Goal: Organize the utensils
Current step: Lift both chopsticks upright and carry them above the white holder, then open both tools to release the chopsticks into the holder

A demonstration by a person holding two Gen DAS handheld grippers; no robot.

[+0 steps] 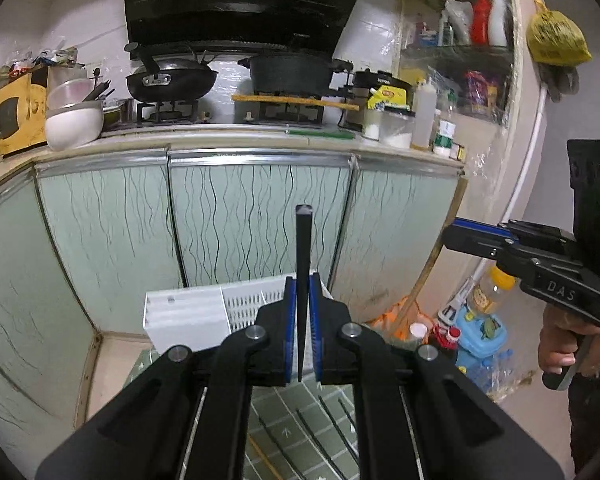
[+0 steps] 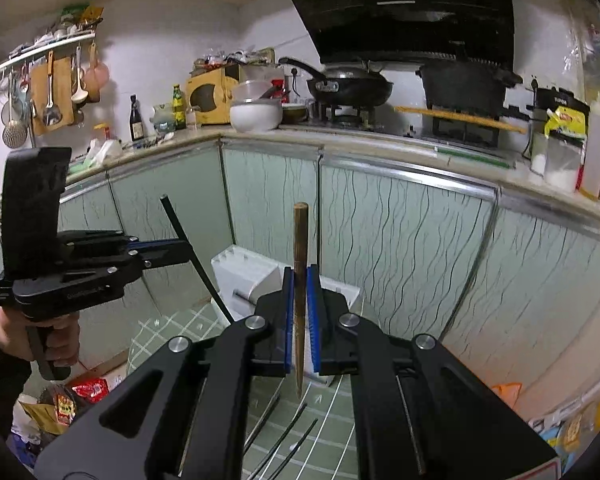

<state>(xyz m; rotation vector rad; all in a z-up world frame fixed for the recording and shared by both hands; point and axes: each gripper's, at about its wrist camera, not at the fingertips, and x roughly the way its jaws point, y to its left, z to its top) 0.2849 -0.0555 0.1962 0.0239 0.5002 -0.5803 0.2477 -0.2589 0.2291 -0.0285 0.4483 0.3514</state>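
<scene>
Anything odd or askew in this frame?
The two grippers hold mismatched sticks: left gripper is shut on a black chopstick, right gripper on a brown wooden chopstick. Loose black chopsticks lie scattered on the green grid mat.

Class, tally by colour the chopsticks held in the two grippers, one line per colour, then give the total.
Black chopstick, clamped in the left gripper: 1
Brown chopstick, clamped in the right gripper: 1
Total: 2
</scene>
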